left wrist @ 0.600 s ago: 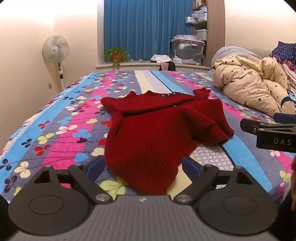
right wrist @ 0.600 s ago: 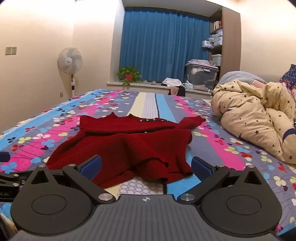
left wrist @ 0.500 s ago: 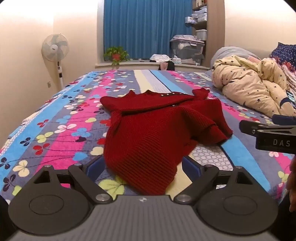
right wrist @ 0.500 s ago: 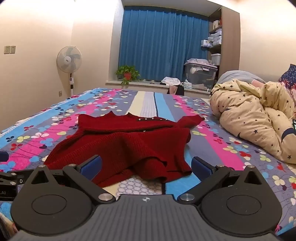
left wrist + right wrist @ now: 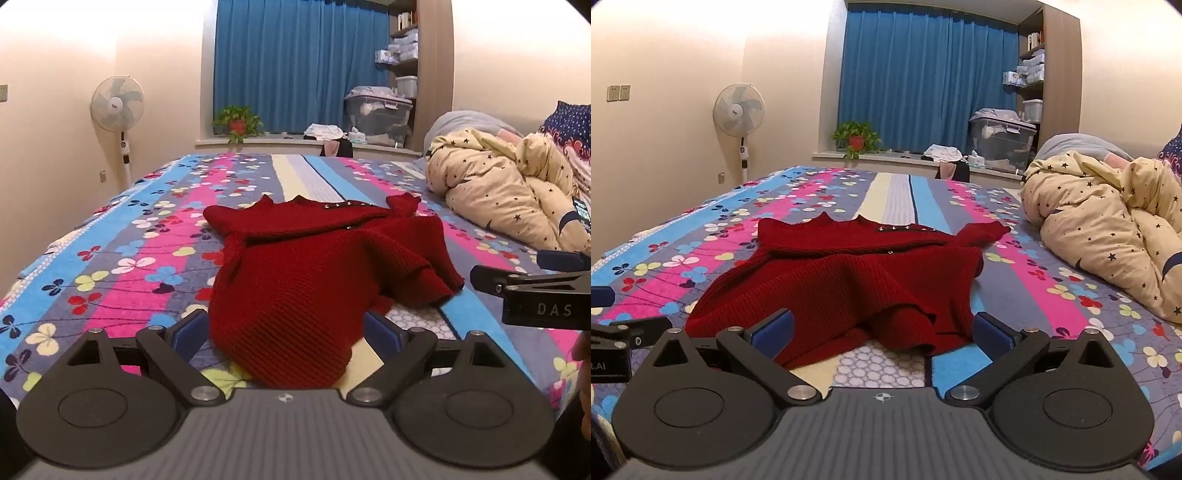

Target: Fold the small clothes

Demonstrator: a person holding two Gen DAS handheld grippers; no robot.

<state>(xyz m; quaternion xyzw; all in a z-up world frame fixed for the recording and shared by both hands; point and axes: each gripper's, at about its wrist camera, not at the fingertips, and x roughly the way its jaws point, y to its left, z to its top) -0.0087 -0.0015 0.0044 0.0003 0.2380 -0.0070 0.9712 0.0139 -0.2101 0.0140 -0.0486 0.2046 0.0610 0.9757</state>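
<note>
Jaws wide as before (sweater (image 5: 314, 280) unmoved).

Left wrist view: we look low along the bed (image 5: 110, 280) toward the blue curtain (image 5: 299, 66), close behind the left gripper (image 5: 284, 332), its fingers apart at the lower frame.
Right wrist view: we face the same way, just to the right, behind the right gripper (image 5: 882, 328), also spread.
Shared: both views hold the red sweater (image 5: 314, 273) mid-frame; each catches the other gripper at a frame edge.
</note>
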